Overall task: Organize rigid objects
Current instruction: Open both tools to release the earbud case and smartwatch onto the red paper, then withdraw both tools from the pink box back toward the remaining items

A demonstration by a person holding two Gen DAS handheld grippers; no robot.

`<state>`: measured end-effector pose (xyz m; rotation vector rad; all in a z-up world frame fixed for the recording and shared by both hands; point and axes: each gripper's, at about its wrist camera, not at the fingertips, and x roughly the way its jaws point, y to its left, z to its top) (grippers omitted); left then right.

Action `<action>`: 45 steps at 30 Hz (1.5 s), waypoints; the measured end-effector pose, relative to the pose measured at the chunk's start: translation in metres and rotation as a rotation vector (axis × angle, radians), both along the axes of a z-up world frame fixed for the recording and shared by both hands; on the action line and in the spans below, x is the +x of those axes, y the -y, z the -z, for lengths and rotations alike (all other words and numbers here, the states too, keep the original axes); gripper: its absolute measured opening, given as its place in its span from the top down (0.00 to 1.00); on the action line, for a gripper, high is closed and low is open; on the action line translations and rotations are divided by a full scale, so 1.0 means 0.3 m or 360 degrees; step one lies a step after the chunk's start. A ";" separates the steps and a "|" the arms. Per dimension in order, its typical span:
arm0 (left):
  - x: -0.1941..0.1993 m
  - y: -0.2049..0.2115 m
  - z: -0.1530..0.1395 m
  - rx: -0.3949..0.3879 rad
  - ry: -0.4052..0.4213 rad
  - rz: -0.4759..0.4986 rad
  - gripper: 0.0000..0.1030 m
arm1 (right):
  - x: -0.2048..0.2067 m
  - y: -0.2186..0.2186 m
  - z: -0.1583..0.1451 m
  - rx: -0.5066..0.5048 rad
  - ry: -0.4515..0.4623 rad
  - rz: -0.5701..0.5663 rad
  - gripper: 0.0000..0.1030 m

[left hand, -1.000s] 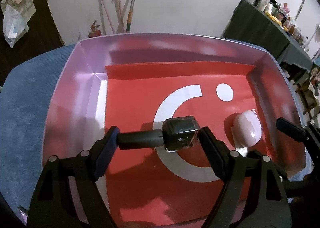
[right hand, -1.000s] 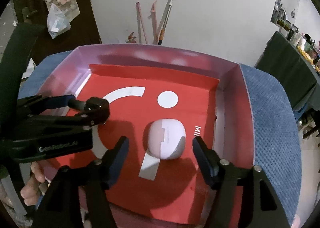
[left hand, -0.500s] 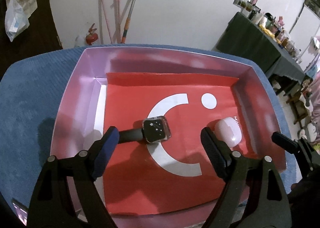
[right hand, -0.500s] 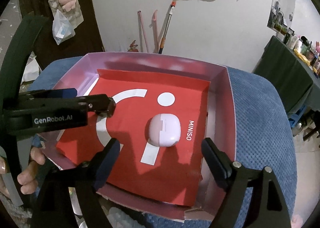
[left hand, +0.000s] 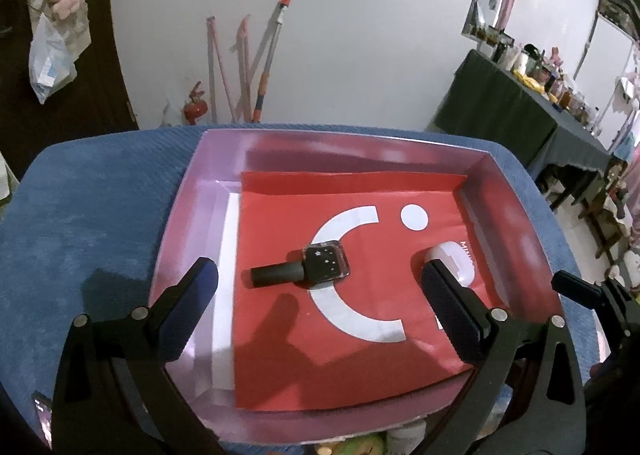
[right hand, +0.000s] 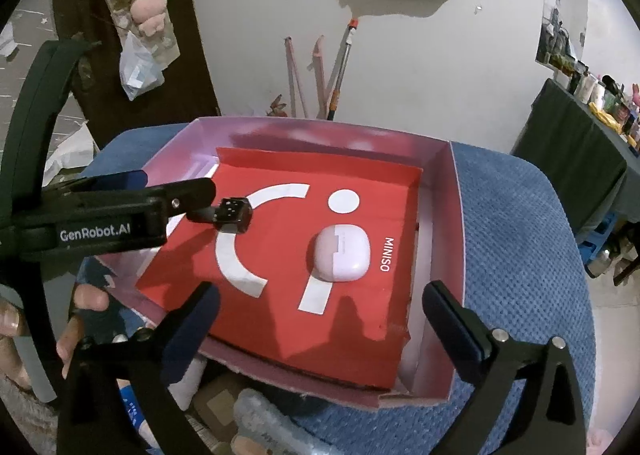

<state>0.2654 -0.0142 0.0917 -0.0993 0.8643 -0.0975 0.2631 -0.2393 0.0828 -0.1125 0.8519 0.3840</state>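
A black nail polish bottle (left hand: 308, 269) lies on its side on the red sheet inside the pink box (left hand: 192, 215); it also shows in the right wrist view (right hand: 230, 215). A pale pink earbud case (right hand: 340, 253) lies to its right on the sheet and is partly hidden behind a finger in the left wrist view (left hand: 454, 255). My left gripper (left hand: 320, 307) is open and empty, above and in front of the bottle. My right gripper (right hand: 320, 327) is open and empty, above the box's near edge in front of the case.
The box rests on a blue cushioned seat (right hand: 520, 255). Poles (left hand: 260, 67) lean on the white wall behind. A dark-clothed table (left hand: 520, 111) with clutter stands at the right. Boxes and packets (right hand: 224, 411) lie below the seat's front.
Both grippers have pulled back and up from the box. The left gripper let go of the bottle, which now lies on the red sheet. The case has not moved.
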 end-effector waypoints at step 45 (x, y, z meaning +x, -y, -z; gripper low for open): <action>-0.487 -0.070 -0.004 0.0114 0.0414 -0.0060 0.00 | -0.494 -0.005 -0.080 0.0173 0.0699 0.0122 0.00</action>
